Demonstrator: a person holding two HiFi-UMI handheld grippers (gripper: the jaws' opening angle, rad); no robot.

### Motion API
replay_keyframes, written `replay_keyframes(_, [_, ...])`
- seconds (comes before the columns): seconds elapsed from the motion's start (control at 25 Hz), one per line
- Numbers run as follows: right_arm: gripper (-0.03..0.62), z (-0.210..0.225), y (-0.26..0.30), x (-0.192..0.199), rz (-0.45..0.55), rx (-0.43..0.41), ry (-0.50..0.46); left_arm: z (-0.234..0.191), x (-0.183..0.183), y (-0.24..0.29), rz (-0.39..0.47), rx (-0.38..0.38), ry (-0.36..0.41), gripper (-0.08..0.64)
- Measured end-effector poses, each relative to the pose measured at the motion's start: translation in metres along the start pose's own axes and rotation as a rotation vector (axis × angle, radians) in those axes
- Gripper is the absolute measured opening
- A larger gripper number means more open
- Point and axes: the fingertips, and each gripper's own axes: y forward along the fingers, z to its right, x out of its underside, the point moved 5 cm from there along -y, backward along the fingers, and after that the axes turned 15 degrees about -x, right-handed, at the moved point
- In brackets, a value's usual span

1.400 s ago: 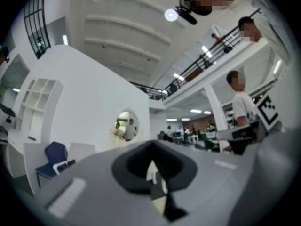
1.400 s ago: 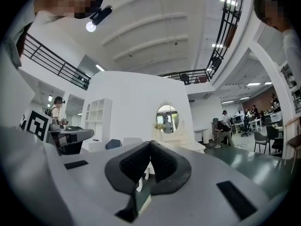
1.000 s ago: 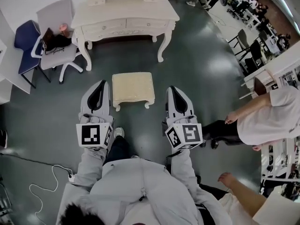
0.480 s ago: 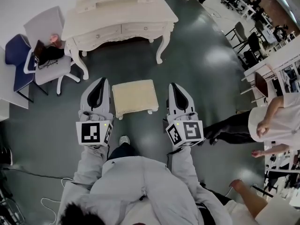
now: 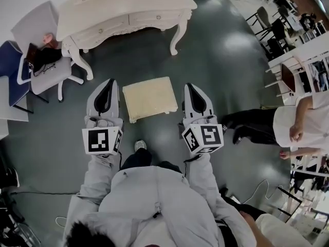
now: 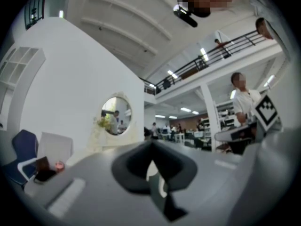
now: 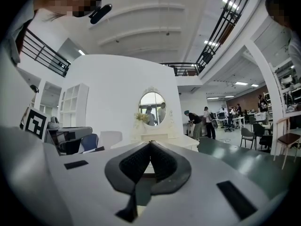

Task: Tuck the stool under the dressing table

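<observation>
Over on the far side of the left gripper [image 5: 109, 82], a grey office chair [image 5: 36, 27] carries a dark bag [image 5: 42, 56] and something small and pink on its seat, with a blue chair [image 5: 7, 60] beside it; the drawers of the dressing table [image 5: 123, 9] are closed. Both tools have their jaws pressed together with nothing caught in them, which the left gripper view and the right gripper view both show plainly. The stool [image 5: 149, 98] stands on the dark floor [image 5: 221, 71] right between the two tools, its cream top alongside their jaws, just beside the left one's inner flank and the inner flank of the right gripper [image 5: 189, 86], though whether either touches it I cannot tell. Straight ahead of the closed tips, past the stool, the dressing table stands apart from it, with its oval mirror [image 7: 152, 108] rising behind
</observation>
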Motion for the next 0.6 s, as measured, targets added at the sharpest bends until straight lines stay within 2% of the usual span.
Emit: replay_keyframes(0.6, [0.003, 0.009, 0.018, 0.069, -0.143, 0.066, 0.091, -0.004, 0.085, 0.019, -0.137, 0.067, -0.048, 0.012])
